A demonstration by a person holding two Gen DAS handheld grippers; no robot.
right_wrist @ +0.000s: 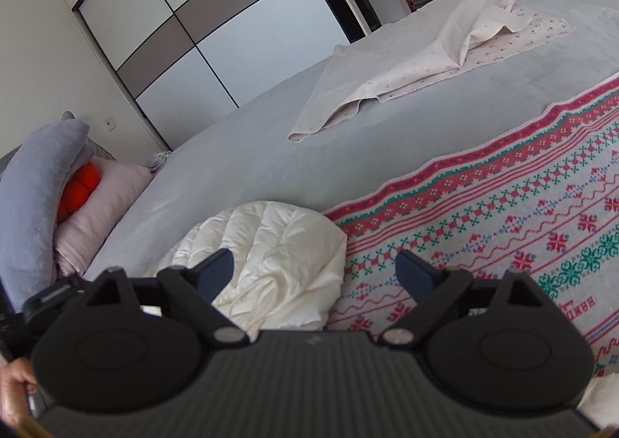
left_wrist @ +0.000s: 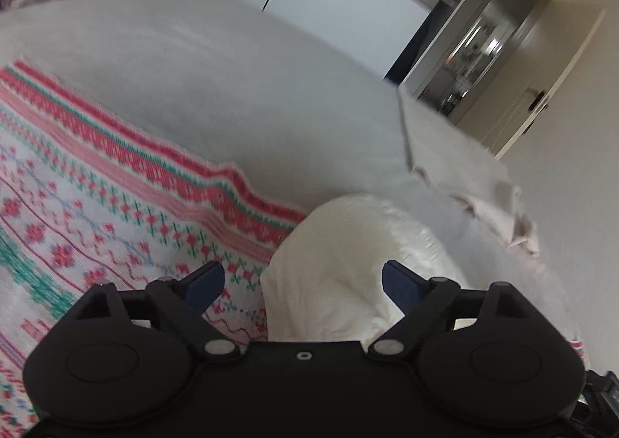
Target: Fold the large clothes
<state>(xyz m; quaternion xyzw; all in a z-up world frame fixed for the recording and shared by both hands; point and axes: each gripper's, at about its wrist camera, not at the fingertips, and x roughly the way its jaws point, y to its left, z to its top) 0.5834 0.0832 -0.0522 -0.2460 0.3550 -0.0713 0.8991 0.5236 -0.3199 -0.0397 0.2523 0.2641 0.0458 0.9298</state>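
A white padded garment point(left_wrist: 348, 264) lies bunched on a red, green and white patterned blanket point(left_wrist: 96, 186) spread over the grey bed point(left_wrist: 232, 70). My left gripper point(left_wrist: 303, 285) is open and empty, hovering just above the garment's edge where it meets the blanket. In the right wrist view the same garment point(right_wrist: 271, 244) lies left of the blanket point(right_wrist: 522, 213). My right gripper point(right_wrist: 315, 271) is open and empty above the garment's right edge.
A pale floral sheet point(right_wrist: 406, 62) lies crumpled on the far side of the bed point(right_wrist: 232, 151). Pillows and a grey plush with orange balls point(right_wrist: 38, 186) sit at the headboard end. A wardrobe point(right_wrist: 193, 24) and a doorway point(left_wrist: 483, 51) stand beyond the bed.
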